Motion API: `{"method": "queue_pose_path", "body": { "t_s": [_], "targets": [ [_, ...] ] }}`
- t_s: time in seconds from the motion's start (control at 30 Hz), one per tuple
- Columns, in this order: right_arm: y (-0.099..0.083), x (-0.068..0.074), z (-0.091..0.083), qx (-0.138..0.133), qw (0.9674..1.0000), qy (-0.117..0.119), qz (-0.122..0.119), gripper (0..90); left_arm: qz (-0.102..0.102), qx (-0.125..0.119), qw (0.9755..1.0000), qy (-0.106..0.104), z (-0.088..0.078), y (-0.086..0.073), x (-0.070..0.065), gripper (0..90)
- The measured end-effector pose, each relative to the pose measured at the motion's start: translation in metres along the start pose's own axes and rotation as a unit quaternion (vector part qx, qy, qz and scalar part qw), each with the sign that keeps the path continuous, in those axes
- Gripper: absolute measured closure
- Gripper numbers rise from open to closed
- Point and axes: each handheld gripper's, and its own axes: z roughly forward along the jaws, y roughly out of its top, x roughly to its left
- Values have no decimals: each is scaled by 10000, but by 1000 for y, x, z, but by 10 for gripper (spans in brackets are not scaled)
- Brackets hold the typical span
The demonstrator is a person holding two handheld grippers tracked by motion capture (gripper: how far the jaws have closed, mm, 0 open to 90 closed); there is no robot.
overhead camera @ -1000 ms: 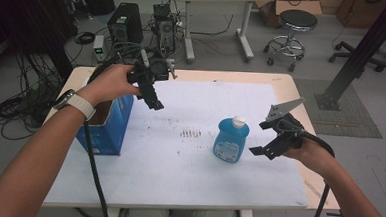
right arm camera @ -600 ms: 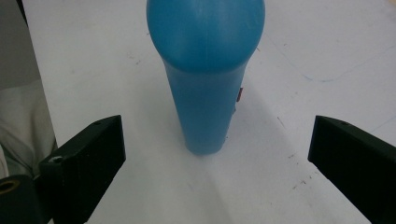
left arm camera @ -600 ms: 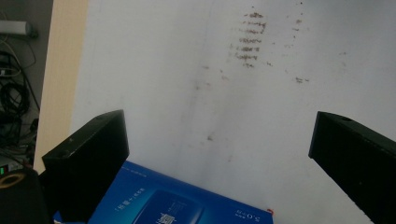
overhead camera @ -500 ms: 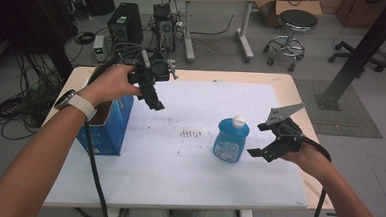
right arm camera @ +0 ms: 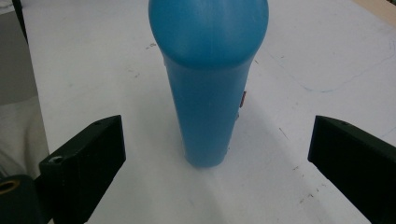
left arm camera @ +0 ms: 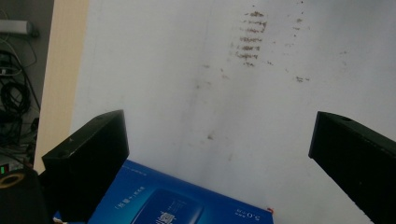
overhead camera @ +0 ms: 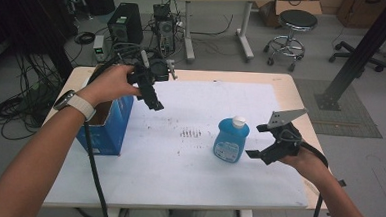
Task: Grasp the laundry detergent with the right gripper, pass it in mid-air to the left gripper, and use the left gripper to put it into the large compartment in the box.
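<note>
At the left edge of the table (overhead camera: 282, 83) stands a blue box (overhead camera: 111, 129), open at the top, on the white sheet (overhead camera: 202, 174) that covers most of the tabletop. The left gripper (overhead camera: 151, 94) hangs above the box's far right corner, held by the person's left hand (overhead camera: 109, 84); its jaws are wide apart and point down at the sheet, with nothing between them. In the left gripper view a blue corner of the box (left arm camera: 182, 200) lies under the near end of the jaws, and a patch of dark smudges (left arm camera: 252, 39) marks the sheet farther on.

Right of centre the blue bottle (overhead camera: 231, 139) stands upright, its long axis vertical and its white cap (overhead camera: 239, 122) pointing up. Just to its right, the right gripper (overhead camera: 264, 142) is level with the bottle and faces left toward it, jaws spread wide. In the right gripper view the bottle (right arm camera: 208, 79) rises between the two open jaws, clear of both.
</note>
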Motion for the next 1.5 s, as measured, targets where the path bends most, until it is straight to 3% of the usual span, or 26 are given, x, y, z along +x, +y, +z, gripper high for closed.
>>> {"method": "queue_pose_path", "body": {
  "t_s": [0.5,1.5],
  "targets": [
    [-6,0,5,-203,9998,-26,24,38,18,19,10000,-30,3,2,-1,54],
    [-7,3,45,-572,9983,-80,49,42,-13,28,10000,-37,5,-1,-1,54]
  ]
}}
